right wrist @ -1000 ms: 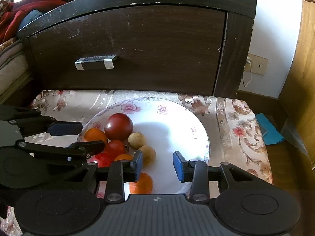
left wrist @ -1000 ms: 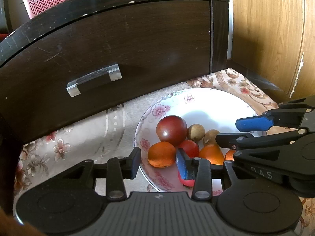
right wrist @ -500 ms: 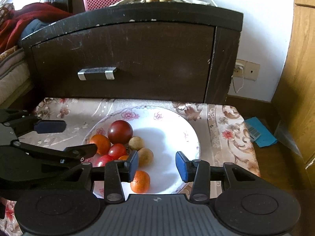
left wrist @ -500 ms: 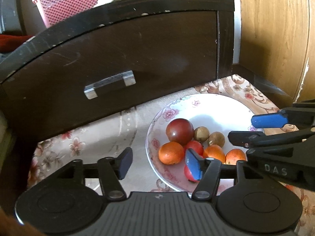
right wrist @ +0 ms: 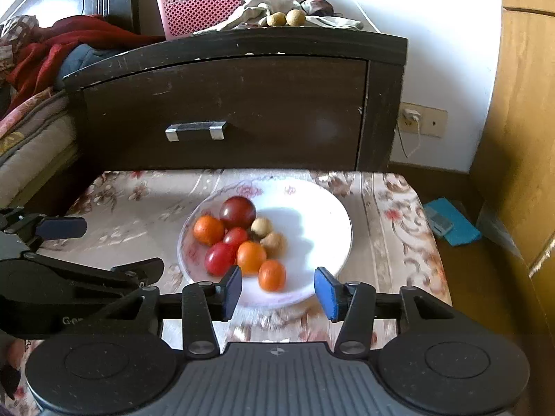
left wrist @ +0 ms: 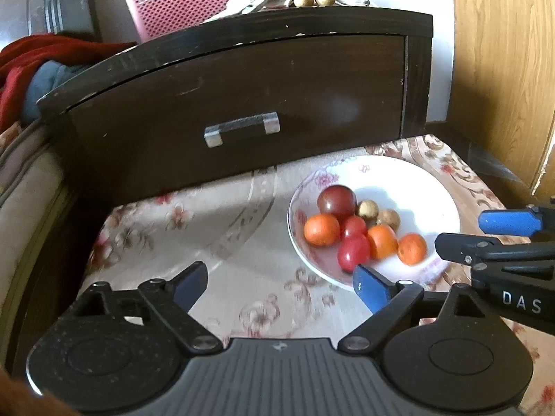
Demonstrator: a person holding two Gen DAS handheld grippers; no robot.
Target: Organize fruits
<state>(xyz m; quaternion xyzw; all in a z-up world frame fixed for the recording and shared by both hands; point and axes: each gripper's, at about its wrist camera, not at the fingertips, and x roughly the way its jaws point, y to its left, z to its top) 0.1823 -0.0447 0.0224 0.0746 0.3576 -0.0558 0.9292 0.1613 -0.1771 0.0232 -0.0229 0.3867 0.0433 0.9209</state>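
Note:
A white floral plate (left wrist: 433,187) (right wrist: 322,208) lies on a flowered cloth and carries a dark red plum (left wrist: 337,199) (right wrist: 238,211), oranges (left wrist: 321,230) (right wrist: 208,230), red tomatoes (left wrist: 353,256) (right wrist: 219,262) and brown longans (left wrist: 368,209) (right wrist: 262,227). My left gripper (left wrist: 281,286) hovers open over the cloth, left of the plate, with nothing in it. Near the plate's front rim my right gripper (right wrist: 279,291) is open and empty too. Each gripper shows at the edge of the other's view.
A dark wooden nightstand (left wrist: 242,97) (right wrist: 242,104) with a drawer handle (right wrist: 196,130) stands behind the cloth. On top are a pink basket (right wrist: 197,3), a rag and two longans (right wrist: 286,18). Red bedding (right wrist: 52,52) lies left, a wooden panel (right wrist: 520,104) right.
Both grippers have pulled back and up from the plate, so more of the nightstand top shows. The left gripper's jaws have opened wider and the right's slightly too.

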